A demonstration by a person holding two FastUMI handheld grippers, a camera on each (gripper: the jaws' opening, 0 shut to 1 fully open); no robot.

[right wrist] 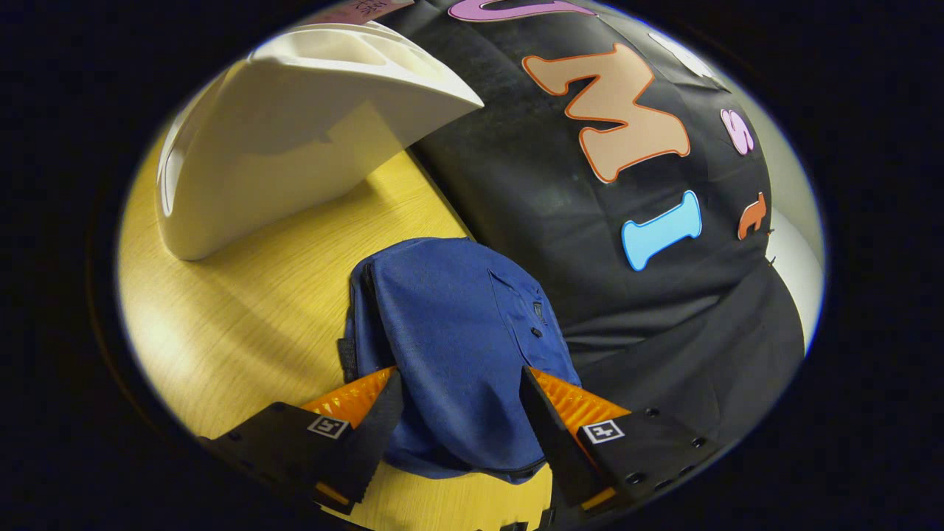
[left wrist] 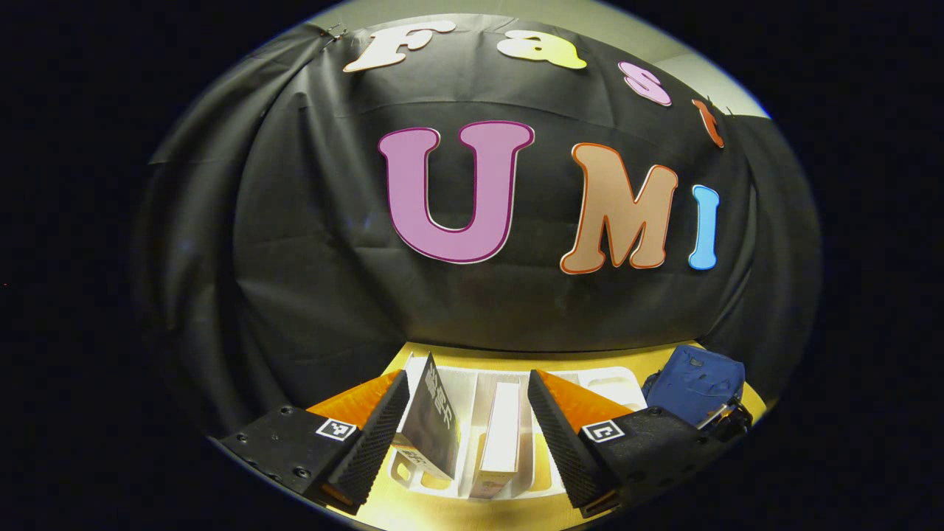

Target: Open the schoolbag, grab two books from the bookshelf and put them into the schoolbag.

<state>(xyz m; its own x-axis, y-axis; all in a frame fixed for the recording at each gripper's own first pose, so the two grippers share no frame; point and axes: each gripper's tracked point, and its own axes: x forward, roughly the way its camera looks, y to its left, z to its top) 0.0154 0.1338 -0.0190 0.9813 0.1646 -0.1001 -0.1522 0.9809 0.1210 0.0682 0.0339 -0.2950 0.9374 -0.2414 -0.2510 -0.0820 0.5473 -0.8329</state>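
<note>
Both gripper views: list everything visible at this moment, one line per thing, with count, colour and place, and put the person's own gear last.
Schoolbag: one, dark blue, lying on the table by the cloth wall, right of the bookshelf; flap looks closed.
Bookshelf: one, white plastic divider rack, on the table in front of the left gripper.
Books: two, standing in the rack; a dark-covered one leaning, a pale one upright.
Table: one, light wood.
Cloth wall: one, black, behind the table.
Left gripper: one, fingers apart either side of the books, not touching them.
Right gripper: one, fingers apart over the schoolbag's near end.
</note>
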